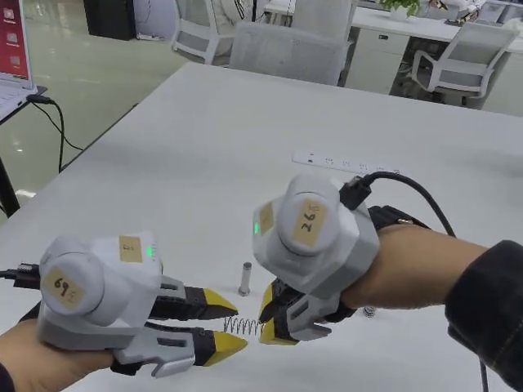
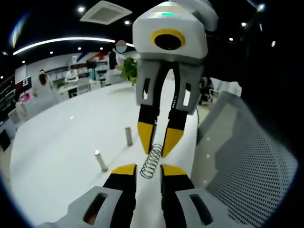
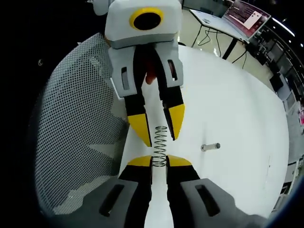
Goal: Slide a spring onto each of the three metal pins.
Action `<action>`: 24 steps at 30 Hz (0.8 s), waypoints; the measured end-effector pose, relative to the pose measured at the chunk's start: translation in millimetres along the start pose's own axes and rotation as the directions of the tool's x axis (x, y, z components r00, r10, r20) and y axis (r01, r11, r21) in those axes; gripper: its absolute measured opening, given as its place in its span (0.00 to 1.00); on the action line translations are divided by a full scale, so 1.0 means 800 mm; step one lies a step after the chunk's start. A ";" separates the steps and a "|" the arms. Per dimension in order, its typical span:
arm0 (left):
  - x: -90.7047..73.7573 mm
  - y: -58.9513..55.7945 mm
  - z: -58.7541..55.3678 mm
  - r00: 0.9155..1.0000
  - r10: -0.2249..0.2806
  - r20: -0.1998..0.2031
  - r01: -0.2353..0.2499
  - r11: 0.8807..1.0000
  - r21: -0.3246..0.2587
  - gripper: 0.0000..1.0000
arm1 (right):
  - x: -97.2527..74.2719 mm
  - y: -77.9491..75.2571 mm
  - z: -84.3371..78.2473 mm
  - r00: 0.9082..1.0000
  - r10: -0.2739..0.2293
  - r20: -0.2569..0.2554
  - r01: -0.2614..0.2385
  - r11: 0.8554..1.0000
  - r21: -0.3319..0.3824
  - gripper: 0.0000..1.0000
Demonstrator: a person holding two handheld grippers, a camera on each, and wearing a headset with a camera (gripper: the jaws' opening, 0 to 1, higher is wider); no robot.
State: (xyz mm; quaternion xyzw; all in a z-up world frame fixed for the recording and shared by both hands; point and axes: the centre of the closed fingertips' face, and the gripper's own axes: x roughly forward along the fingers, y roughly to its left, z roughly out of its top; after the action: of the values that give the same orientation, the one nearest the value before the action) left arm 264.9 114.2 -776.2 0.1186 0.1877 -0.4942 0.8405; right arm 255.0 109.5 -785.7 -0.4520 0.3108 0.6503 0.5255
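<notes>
Spring (image 3: 160, 137) spans gap between two grippers, low centre of head view, over white surface (image 1: 245, 147). Right gripper (image 3: 159, 161) fingers clamped on one end. Left gripper (image 2: 148, 170) fingers apart, straddling other end. Upright pin (image 1: 245, 278) stands just beyond, bare. Risk: thin coil held by one end could bend or flick free if squeezed off-centre — then roll away across surface. Tilted approach would likely snag coil on pin top.
</notes>
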 end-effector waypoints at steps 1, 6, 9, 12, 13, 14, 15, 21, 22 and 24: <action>0.000 -0.001 0.000 1.000 -0.003 0.002 0.003 1.000 0.001 0.09 | 0.000 0.001 0.001 1.000 0.002 0.001 -0.002 1.000 -0.002 0.08; 0.000 -0.002 0.001 1.000 -0.008 0.002 0.008 1.000 0.012 0.06 | 0.001 0.001 0.002 1.000 -0.002 -0.004 0.001 1.000 -0.020 0.08; 0.001 -0.006 0.001 1.000 -0.022 0.002 0.021 1.000 0.014 0.05 | 0.000 0.002 0.000 1.000 -0.001 -0.008 0.000 1.000 -0.023 0.08; 0.001 -0.009 0.002 0.999 -0.034 0.003 0.034 0.999 0.020 0.04 | 0.000 0.002 0.000 1.000 0.004 -0.004 -0.004 1.000 -0.008 0.08; 0.001 -0.009 0.002 0.999 -0.036 0.003 0.036 0.999 0.021 0.04 | 0.000 0.002 0.000 1.000 0.003 -0.004 -0.003 1.000 -0.007 0.08; 0.001 -0.009 0.003 0.999 -0.037 0.005 0.037 0.999 0.021 0.04 | 0.000 0.002 0.000 1.000 0.003 -0.004 -0.003 1.000 -0.005 0.08; 0.001 -0.010 0.003 0.999 -0.039 0.007 0.039 0.999 0.018 0.03 | 0.000 0.001 0.000 1.000 0.003 -0.003 -0.003 1.000 -0.002 0.08; 0.002 -0.014 0.005 0.998 -0.056 0.011 0.056 0.998 0.018 0.03 | 0.003 0.000 -0.004 1.000 0.002 -0.007 -0.002 1.000 0.013 0.13; 0.002 -0.014 0.006 0.998 -0.056 0.015 0.056 0.998 0.020 0.03 | 0.004 0.000 -0.006 1.000 0.004 -0.011 -0.004 1.000 0.015 0.13; 0.001 -0.014 0.008 0.998 -0.055 0.023 0.055 0.998 0.017 0.03 | 0.006 0.001 -0.009 1.000 0.007 -0.015 -0.007 1.000 0.018 0.13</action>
State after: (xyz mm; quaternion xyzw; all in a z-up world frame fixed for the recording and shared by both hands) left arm 257.0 105.9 -771.1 0.1145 0.1767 -0.5201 0.8278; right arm 256.3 104.9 -792.8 -0.4511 0.3222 0.6459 0.5249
